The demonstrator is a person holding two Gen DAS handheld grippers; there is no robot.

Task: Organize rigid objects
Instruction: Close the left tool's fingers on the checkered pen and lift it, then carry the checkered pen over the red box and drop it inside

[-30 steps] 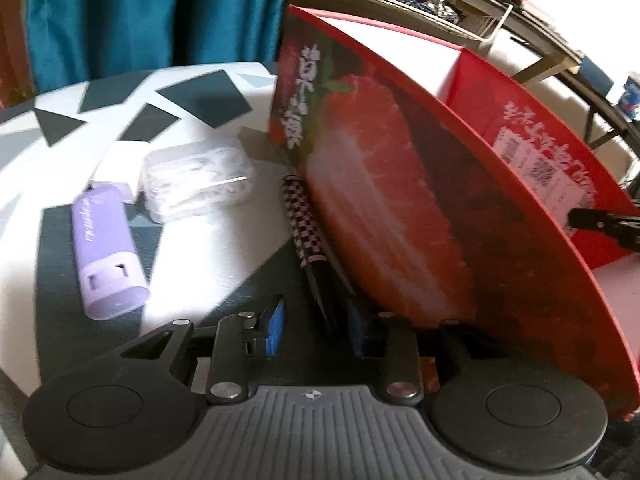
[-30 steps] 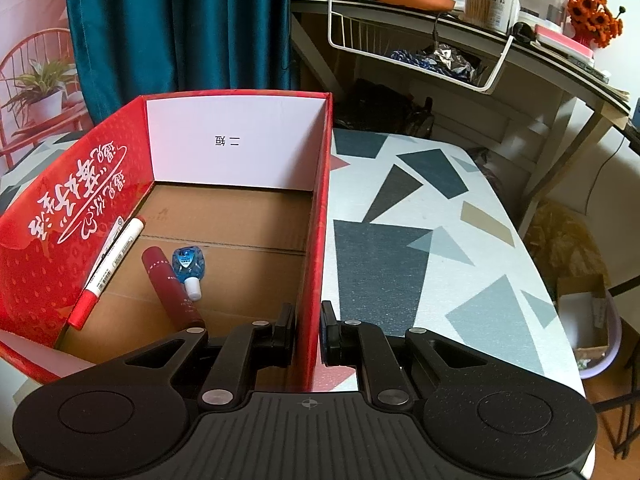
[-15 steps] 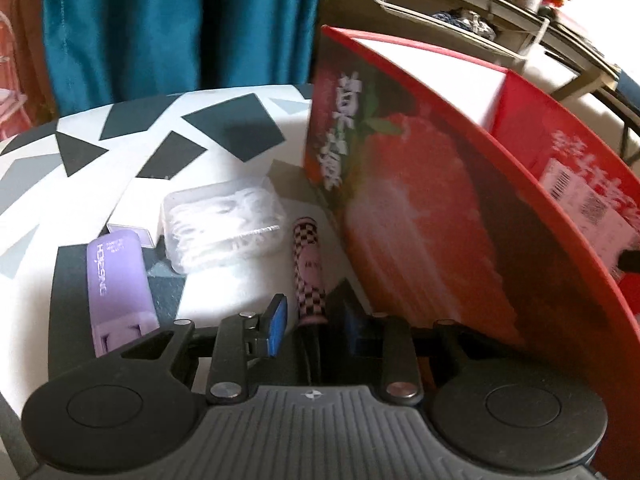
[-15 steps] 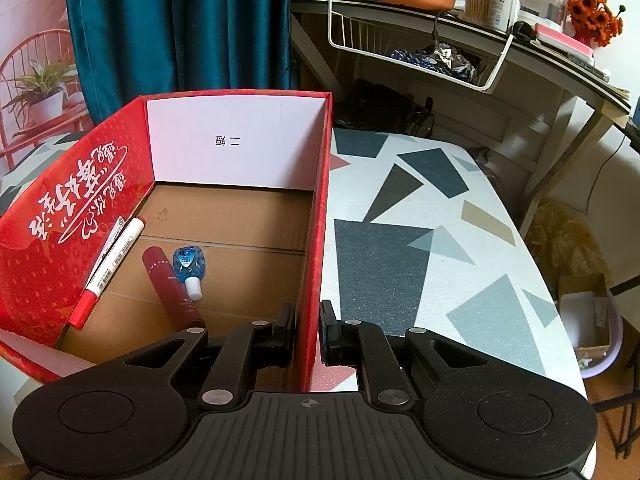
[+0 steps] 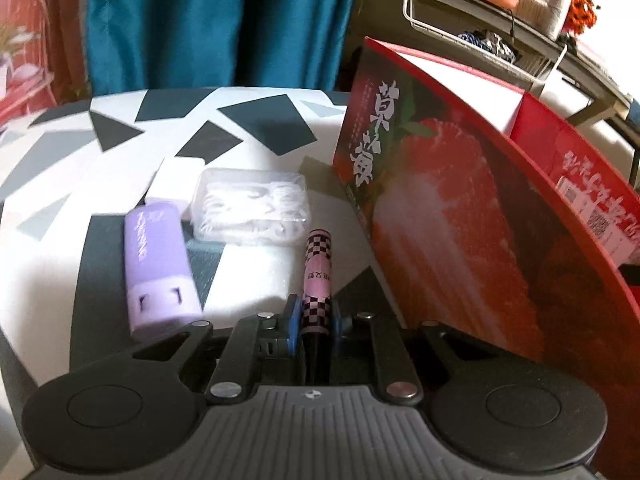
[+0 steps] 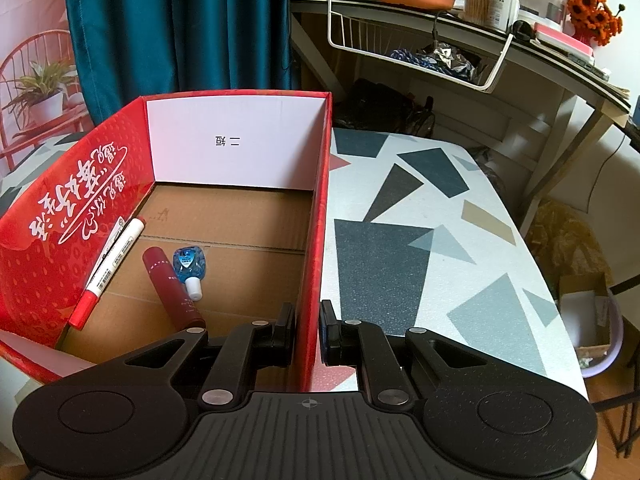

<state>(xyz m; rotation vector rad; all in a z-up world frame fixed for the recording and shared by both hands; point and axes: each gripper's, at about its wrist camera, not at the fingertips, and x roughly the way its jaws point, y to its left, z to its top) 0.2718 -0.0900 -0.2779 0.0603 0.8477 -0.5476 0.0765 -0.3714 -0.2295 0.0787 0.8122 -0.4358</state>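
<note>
The left gripper (image 5: 315, 314) has just been closing and is grasping a pink pen (image 5: 317, 276) with black-and-white checks, lying on the counter (image 5: 248, 276) left of the red box (image 5: 440, 216); the right gripper (image 6: 307, 330) is clenching the box's wall.

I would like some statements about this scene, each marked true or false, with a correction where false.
1. The left gripper has the checkered pen between its fingers. True.
2. The right gripper clamps the red box wall. True.
3. The box is empty. False: a red-capped marker, a dark red tube and a small blue bottle lie inside.
4. The purple case is inside the box. False: it lies on the table.
</note>
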